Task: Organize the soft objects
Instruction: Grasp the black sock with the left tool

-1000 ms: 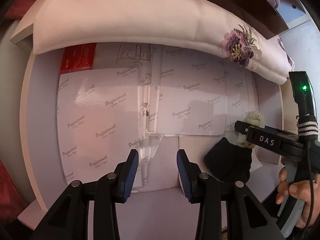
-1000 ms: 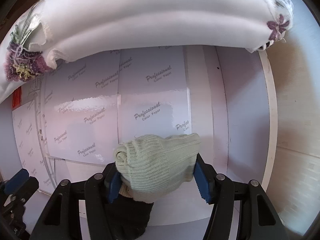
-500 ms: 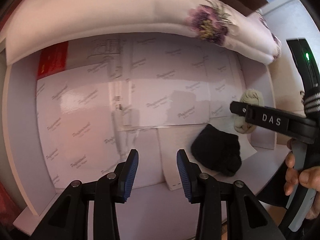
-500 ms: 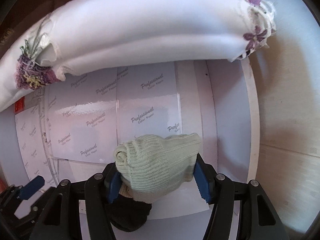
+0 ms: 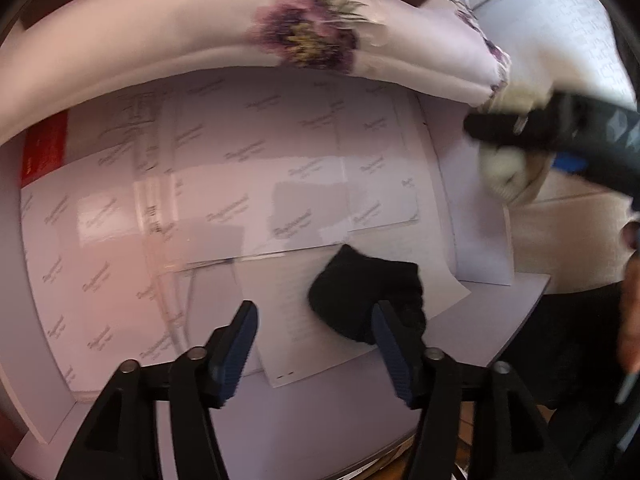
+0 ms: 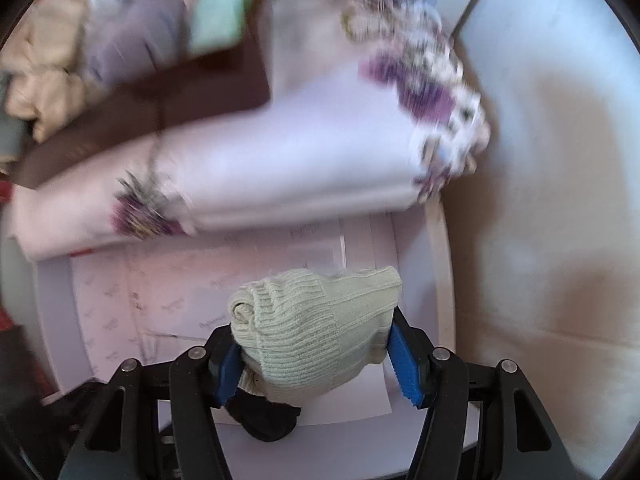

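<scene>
One item is in hand, the pale green ribbed knit hat (image 6: 316,328) clamped by the right gripper (image 6: 314,354) at lower centre; the crumpled black fabric piece (image 5: 366,292), lower right of centre, lies unpicked before the left gripper (image 5: 314,340), whose empty jaws have just been opening.

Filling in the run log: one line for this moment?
right gripper: holds pale knit hat | left gripper: jaws just opening, empty | black hat: on table

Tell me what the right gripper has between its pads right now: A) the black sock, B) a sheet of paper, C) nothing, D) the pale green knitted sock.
D: in the right wrist view the right gripper has its blue pads pressed on both sides of the pale green knitted sock.
</scene>
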A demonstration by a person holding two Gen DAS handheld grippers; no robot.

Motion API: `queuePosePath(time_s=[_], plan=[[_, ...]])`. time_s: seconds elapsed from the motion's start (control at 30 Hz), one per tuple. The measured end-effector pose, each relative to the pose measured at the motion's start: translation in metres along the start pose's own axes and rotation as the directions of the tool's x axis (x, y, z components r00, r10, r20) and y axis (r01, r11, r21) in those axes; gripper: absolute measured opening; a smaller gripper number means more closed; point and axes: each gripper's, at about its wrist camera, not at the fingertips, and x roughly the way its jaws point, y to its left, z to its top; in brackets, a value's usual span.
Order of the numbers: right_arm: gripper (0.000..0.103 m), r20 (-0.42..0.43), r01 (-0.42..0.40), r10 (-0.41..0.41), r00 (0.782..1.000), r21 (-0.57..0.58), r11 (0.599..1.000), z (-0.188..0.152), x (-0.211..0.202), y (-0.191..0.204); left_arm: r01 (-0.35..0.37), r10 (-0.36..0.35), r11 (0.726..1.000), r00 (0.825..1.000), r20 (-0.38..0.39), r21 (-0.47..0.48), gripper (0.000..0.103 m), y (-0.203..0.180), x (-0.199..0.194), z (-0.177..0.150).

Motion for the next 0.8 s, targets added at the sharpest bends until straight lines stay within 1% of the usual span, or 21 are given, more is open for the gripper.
queuePosePath(time_s=[0.03, 0.1, 0.17, 0.23, 0.3, 0.4, 0.47, 0.57, 0.7, 0.8], plan=[[0.063, 0.018, -0.003, 0.003, 1.000, -0.006, 1.000, 0.003, -0.007, -0.001, 0.005, -0.005, 1.000, 1.000, -0.003, 0.009, 0.068, -0.004, 0.003, 0.001], [0.063, 0.057, -0.023, 0.024, 0.998, -0.016, 1.000, 0.009, -0.025, -0.004, 0.007, -0.007, 1.000, 1.000, -0.007, 0.030, 0.071, -0.014, 0.008, 0.004], [0.063, 0.086, -0.034, 0.037, 0.996, -0.031, 0.999, 0.015, -0.039, -0.004, -0.010, 0.011, 0.999, 1.000, -0.020, 0.045, 0.075, -0.024, 0.014, 0.007], [0.063, 0.117, -0.034, 0.039, 0.992, -0.044, 0.998, 0.019, -0.051, -0.006, -0.014, 0.016, 0.998, 0.999, -0.039, 0.054, 0.075, -0.030, 0.019, 0.007], [0.063, 0.141, -0.056, 0.061, 0.988, -0.043, 0.998, 0.022, -0.060, -0.010, -0.031, 0.035, 0.997, 0.998, -0.052, 0.066, 0.075, -0.036, 0.024, 0.008], [0.063, 0.159, -0.095, 0.095, 0.983, -0.007, 0.995, 0.020, -0.059, -0.023, -0.049, 0.053, 0.997, 0.996, -0.073, 0.062, 0.075, -0.042, 0.034, 0.010], [0.063, 0.151, -0.127, 0.121, 0.981, 0.030, 0.991, 0.020, -0.057, -0.035, -0.048, 0.053, 0.997, 0.994, -0.092, 0.058, 0.080, -0.044, 0.039, 0.011], [0.063, 0.154, -0.179, 0.166, 0.974, 0.073, 0.981, 0.025, -0.050, -0.033, -0.033, 0.039, 0.998, 0.994, -0.101, 0.054, 0.081, -0.049, 0.043, 0.014], [0.063, 0.186, -0.247, 0.227, 0.956, 0.091, 0.965, 0.030, -0.051, -0.033, -0.074, 0.083, 0.995, 0.989, -0.123, 0.074, 0.081, -0.063, 0.052, 0.023], [0.063, 0.205, -0.273, 0.249, 0.946, 0.097, 0.957, 0.029, -0.056, -0.030, -0.109, 0.120, 0.991, 0.980, -0.160, 0.079, 0.081, -0.069, 0.062, 0.030]])
